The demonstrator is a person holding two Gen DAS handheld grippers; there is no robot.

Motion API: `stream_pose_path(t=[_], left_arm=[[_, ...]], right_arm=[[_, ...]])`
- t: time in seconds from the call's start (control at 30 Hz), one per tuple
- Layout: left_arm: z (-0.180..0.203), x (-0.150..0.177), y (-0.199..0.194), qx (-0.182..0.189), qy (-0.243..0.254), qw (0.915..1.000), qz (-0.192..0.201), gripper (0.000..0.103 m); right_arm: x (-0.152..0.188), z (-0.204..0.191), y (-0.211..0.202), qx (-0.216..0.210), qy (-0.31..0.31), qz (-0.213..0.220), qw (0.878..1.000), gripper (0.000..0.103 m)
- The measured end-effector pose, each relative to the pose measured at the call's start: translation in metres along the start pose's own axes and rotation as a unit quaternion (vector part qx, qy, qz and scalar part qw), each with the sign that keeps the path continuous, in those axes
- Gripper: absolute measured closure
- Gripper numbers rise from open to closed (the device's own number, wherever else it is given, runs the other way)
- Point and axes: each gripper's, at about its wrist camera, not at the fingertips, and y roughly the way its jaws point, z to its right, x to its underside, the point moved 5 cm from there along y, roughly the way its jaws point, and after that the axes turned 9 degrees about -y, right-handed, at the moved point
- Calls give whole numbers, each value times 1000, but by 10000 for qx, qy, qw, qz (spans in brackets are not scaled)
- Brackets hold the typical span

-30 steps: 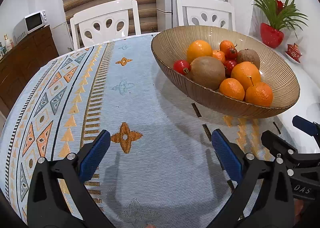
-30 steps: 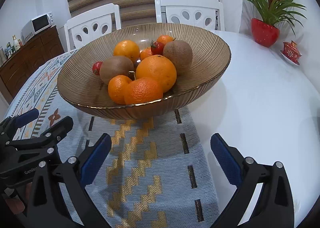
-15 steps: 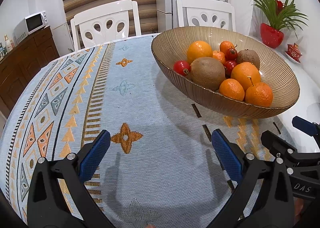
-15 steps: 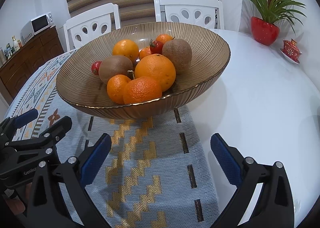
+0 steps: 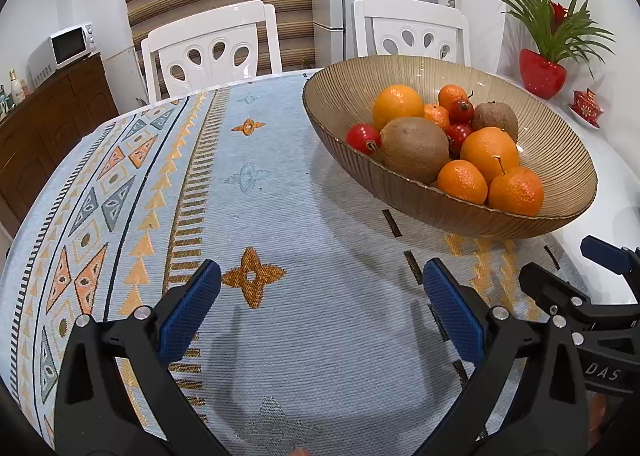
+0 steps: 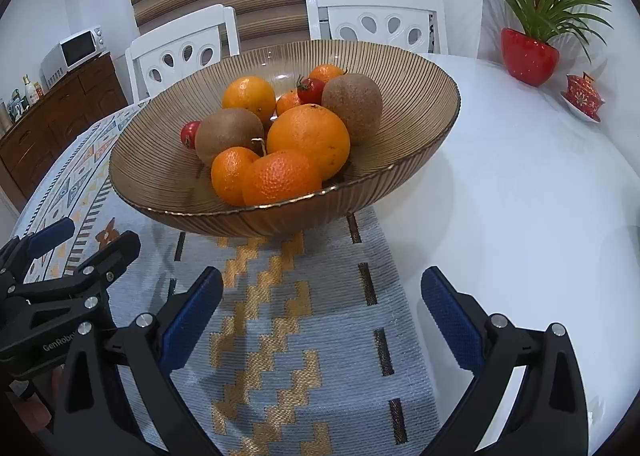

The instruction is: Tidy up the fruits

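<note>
Bowl (image 6: pixel 420 104) of fruit at 12 o'clock, front kiwi (image 6: pixel 228 134) long axis lying 9-to-3, left gripper (image 5: pixel 320 304) released, right gripper (image 6: pixel 320 306) released, both empty above cloth (image 5: pixel 280 196).

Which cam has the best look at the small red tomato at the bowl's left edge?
Left wrist: the tomato sits fully exposed beside the near kiwi. In the right wrist view, that kiwi hides most of the tomato.

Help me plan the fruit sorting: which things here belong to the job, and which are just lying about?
Part of the job:
bowl
oranges
kiwis
small red fruits
left gripper, open
right gripper, open

Just lying about:
potted plant
red lidded cup
chairs
microwave
table runner
</note>
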Motion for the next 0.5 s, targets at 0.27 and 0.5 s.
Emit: stream_pose_path(t=[0.27, 0.5], left_arm=[[0, 0, 0, -11, 1, 10000, 17, 3], [0, 1, 0, -28, 3, 10000, 18, 3]], right_arm=[[0, 0, 1, 9, -20, -25, 10000, 5], [0, -1, 0, 13, -11, -29, 10000, 5]])
